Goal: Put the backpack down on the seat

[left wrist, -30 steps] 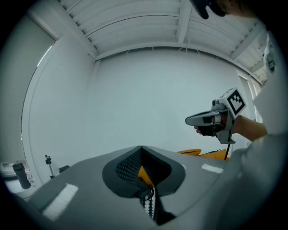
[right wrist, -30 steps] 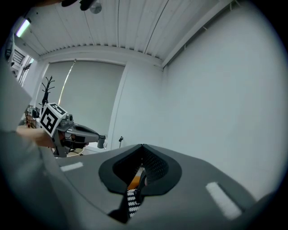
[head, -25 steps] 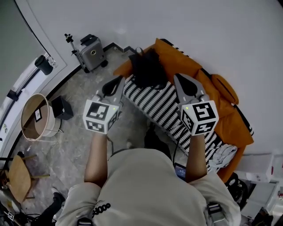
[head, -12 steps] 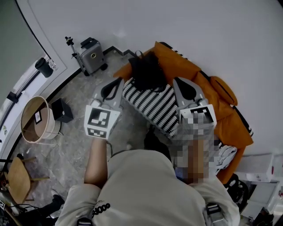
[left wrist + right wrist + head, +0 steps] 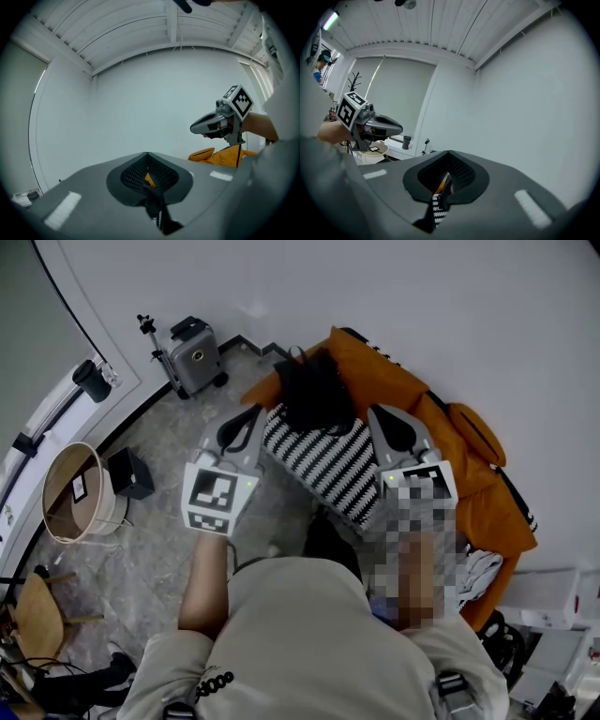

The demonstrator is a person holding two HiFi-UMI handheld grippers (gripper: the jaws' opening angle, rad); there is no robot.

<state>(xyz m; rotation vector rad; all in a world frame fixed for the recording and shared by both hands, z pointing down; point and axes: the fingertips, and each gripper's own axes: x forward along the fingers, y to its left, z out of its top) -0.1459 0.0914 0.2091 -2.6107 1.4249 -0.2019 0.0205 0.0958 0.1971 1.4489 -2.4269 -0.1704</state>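
The black fabric backpack (image 5: 312, 390) lies on the orange sofa (image 5: 398, 381), against its black-and-white striped seat cover (image 5: 328, 465). The left claw (image 5: 251, 414) and right claw (image 5: 377, 414) hover nearby, both closed and empty.

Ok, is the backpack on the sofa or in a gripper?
On the sofa. The backpack sits at its end; left gripper and right gripper are shut, empty.
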